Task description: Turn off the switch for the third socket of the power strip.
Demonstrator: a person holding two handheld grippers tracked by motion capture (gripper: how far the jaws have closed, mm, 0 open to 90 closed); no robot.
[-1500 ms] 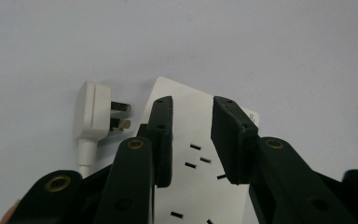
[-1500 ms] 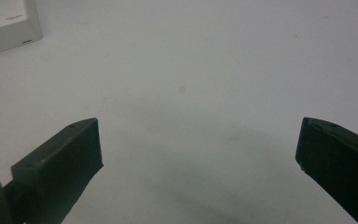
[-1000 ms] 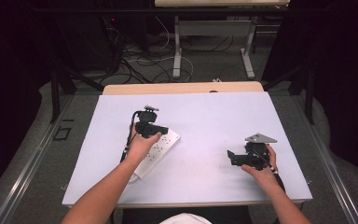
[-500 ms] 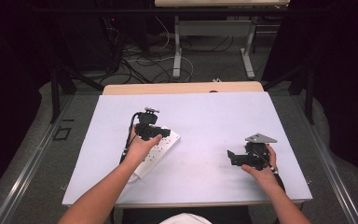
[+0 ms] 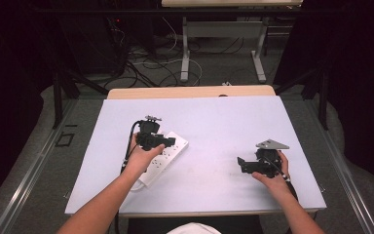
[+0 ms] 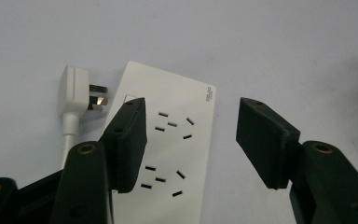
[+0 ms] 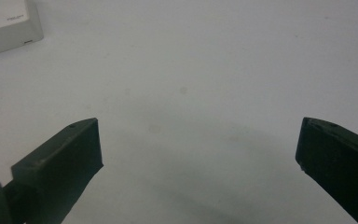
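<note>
**Left gripper poised over a white power strip, right gripper resting apart**

A person sits at a pale table [image 5: 214, 122], forearms reaching in from the near edge, one two-jaw gripper in each hand.

A white power strip [image 5: 164, 157] lies on the left half of the table, set at a slant, its far end pointing away and to the right. The left gripper [image 5: 151, 139] is over the far part of the strip, held by the left hand [image 5: 143, 156], which covers the strip's middle. A black cable trails from this gripper down its left side.

In the left gripper view, the power strip [image 6: 177, 154] runs up from the bottom edge, between and beneath the two black jaws. The jaws stand wide apart and clasp nothing. The left jaw overlaps the strip's left edge; the right jaw is over bare table beyond the strip's right edge. Whether either jaw touches the strip cannot be told. Rows of dark socket slots show on the strip's face. Just beside its far left corner lies a white plug [image 6: 77, 88], metal prongs pointing toward the strip, its white cord [image 6: 68, 140] running back toward the camera.

The right gripper [image 5: 253, 165] is on the right half of the table, well apart from the strip, held by the right hand [image 5: 272, 178], with a grey three-cornered plate on top. In the right gripper view its jaws are spread wide over bare table, holding nothing, and a corner of the power strip [image 7: 7, 25] shows at the upper left.
</note>
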